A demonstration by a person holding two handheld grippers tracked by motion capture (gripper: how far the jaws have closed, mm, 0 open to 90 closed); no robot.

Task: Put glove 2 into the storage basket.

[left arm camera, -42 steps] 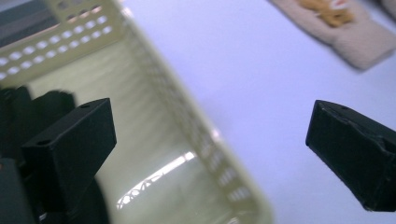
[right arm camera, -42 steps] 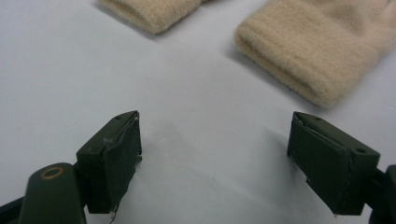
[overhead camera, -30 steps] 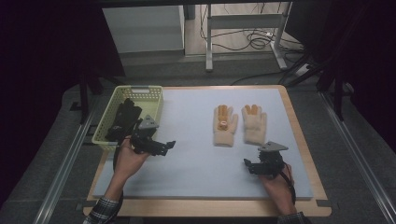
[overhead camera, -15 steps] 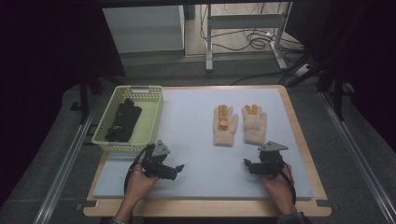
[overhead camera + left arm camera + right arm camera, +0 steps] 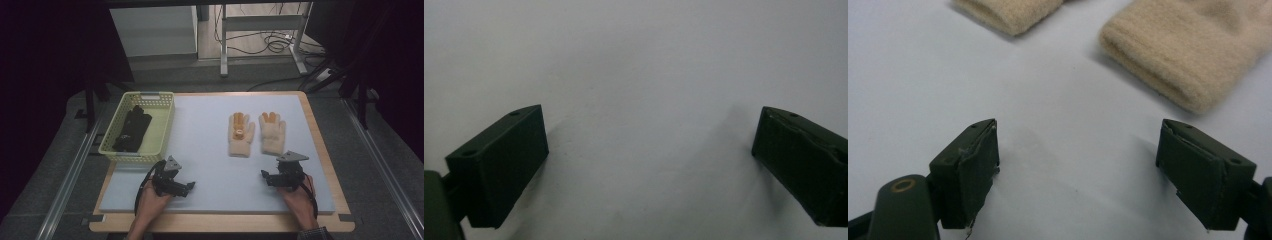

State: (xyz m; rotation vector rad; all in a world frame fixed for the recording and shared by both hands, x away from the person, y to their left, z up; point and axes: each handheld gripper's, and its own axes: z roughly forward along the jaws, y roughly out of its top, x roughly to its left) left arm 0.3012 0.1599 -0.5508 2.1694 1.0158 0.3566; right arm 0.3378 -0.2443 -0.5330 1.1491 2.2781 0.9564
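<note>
On the pale mat [image 5: 210, 150]: two beige gloves [image 5: 241, 134] (side by side), two spread tongs [image 5: 191, 185].

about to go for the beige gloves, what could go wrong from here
The two beige gloves lie close side by side, so the open right gripper might snag both at once. Soft knit could slip or bunch between the jaws. The basket already holds black gloves, leaving less room.

The two beige gloves [image 5: 257, 134] are fuzzy knitted cloth with ribbed cuffs. The mat [image 5: 210, 165] looks smooth and matt, the basket [image 5: 162, 125] perforated plastic, the table's rim [image 5: 320, 150] pale wood.
</note>
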